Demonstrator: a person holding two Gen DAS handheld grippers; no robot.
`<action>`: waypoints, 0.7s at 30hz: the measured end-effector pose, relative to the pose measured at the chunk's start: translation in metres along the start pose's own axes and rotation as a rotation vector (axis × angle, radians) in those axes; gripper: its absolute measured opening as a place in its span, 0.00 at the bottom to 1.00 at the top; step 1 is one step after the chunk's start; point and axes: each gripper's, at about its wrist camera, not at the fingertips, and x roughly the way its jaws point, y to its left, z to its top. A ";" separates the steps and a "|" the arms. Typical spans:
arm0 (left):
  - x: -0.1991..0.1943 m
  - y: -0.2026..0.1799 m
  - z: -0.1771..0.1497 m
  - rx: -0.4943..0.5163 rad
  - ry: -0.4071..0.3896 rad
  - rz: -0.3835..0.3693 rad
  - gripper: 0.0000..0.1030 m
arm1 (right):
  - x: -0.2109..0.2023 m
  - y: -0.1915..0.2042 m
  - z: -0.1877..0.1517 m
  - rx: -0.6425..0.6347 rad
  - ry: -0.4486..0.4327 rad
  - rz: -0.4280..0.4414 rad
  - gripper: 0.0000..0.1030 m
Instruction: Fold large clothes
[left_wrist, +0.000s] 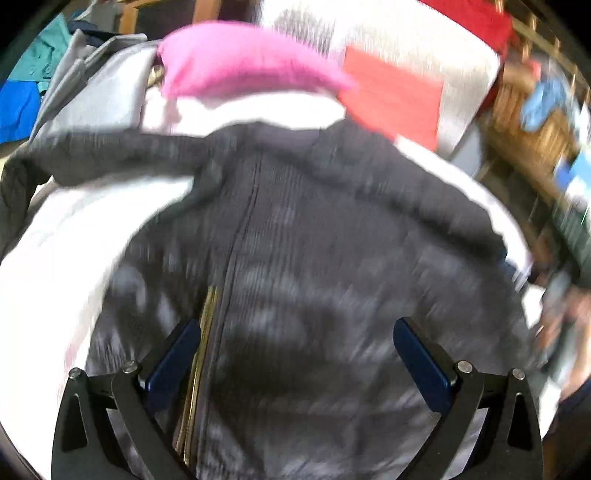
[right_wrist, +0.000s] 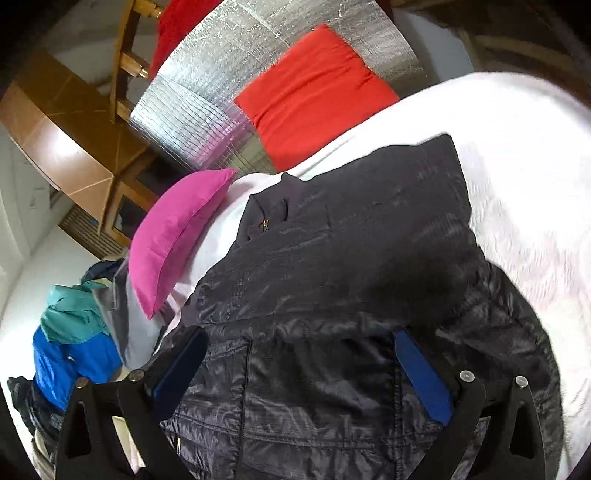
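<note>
A black quilted jacket (left_wrist: 314, 240) lies front up on a white bed cover (left_wrist: 59, 251), its gold zipper (left_wrist: 201, 354) running down the middle. One sleeve stretches out to the left in the left wrist view. My left gripper (left_wrist: 295, 332) hovers open over the lower part of the jacket, nothing between its blue pads. In the right wrist view the jacket (right_wrist: 351, 266) shows a sleeve folded across its body. My right gripper (right_wrist: 301, 350) stands wide open just above that fabric and grips nothing.
A pink cushion (right_wrist: 177, 240) and a red cushion (right_wrist: 314, 96) lie past the jacket's collar, against a silver quilted panel (right_wrist: 221, 81). A heap of grey, teal and blue clothes (right_wrist: 77, 332) sits beside the pink cushion. Wooden furniture (right_wrist: 62, 140) stands beyond the bed.
</note>
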 end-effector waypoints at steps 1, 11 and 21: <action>-0.002 -0.002 0.013 0.000 -0.015 -0.019 1.00 | 0.003 -0.004 -0.004 -0.008 0.004 0.002 1.00; 0.128 0.015 0.161 -0.221 0.066 -0.071 1.00 | 0.009 -0.022 -0.032 -0.038 -0.027 0.046 1.00; 0.184 0.035 0.181 -0.370 0.106 0.066 0.22 | 0.012 -0.015 -0.036 -0.089 -0.042 0.039 1.00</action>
